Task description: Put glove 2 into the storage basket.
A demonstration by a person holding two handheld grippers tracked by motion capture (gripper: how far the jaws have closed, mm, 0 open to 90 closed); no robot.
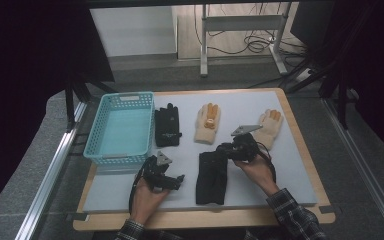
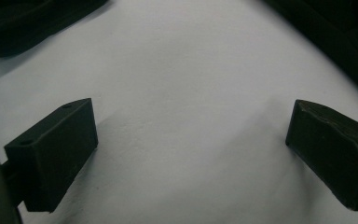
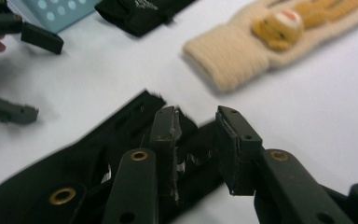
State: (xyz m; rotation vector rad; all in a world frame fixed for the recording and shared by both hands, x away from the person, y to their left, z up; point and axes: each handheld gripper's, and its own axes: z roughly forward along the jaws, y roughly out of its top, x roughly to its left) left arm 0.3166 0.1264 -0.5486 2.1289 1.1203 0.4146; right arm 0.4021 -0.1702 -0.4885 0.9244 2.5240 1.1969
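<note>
Table (image 1: 290, 165) with light grey mat. Blue basket (image 1: 121, 128) at far left, empty inside as far as visible. Black glove (image 1: 167, 127) flat just right of basket, fingers pointing away. Cream glove (image 1: 208, 123) with orange bear patch next along, well apart from second cream glove (image 1: 268, 126) at far right. Second black glove (image 1: 212, 176) on near half of mat, cuff toward person, fingers toward the far side.

Right gripper (image 1: 230, 150) at finger end of near black glove (image 3: 121, 140), tilted down onto it. Jaws narrow but not closed, a gap between pads, glove fabric showing in the gap; whether pads already pinch the fabric cannot be told. Cream glove with bear patch (image 3: 270, 42) beyond, apart from jaws. Grey three-cornered plate on top of gripper overlapping far-right cream glove in high view.

Left gripper (image 1: 174, 181) low over bare mat, just left of near black glove, not touching it. Jaws wide, nothing between them but mat (image 2: 186, 116). Dark glove edge (image 2: 23, 28) at upper left corner of left gripper view.
</note>
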